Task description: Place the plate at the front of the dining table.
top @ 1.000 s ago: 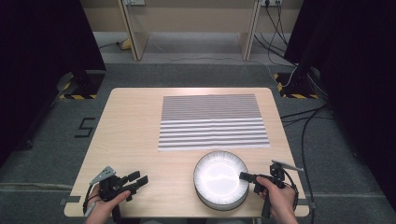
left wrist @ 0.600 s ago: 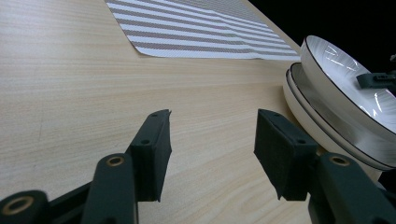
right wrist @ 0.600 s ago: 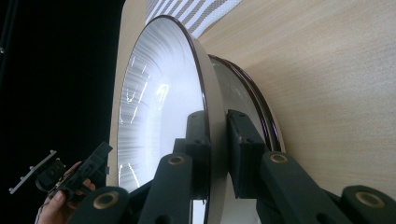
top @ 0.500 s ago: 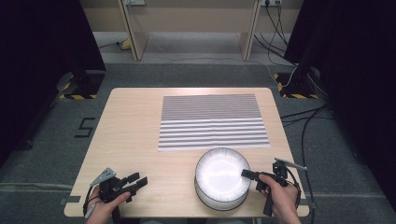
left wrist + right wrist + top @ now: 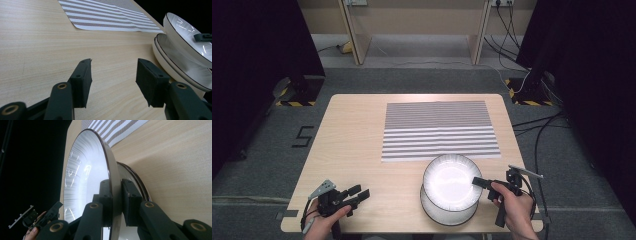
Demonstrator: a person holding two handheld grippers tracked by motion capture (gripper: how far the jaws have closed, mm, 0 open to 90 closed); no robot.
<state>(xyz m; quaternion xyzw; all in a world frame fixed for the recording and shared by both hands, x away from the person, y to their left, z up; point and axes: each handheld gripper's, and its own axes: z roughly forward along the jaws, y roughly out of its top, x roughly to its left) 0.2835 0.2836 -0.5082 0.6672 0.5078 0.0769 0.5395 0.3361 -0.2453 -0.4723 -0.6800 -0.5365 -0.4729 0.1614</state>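
I've the top plate (image 5: 451, 182) pinched in my right gripper (image 5: 482, 182), lifted off the stack (image 5: 447, 214) near the tabletop's front edge; placing remains, left gripper (image 5: 360, 193) agape and empty.

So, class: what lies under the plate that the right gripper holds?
More plates, stacked on the table; the top plate hides most of them.

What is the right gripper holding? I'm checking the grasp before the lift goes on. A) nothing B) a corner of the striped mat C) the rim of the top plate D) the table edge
C: in the right gripper view the right gripper has its jaws pressed on both sides of the top plate rim, tilted above the lower plate.
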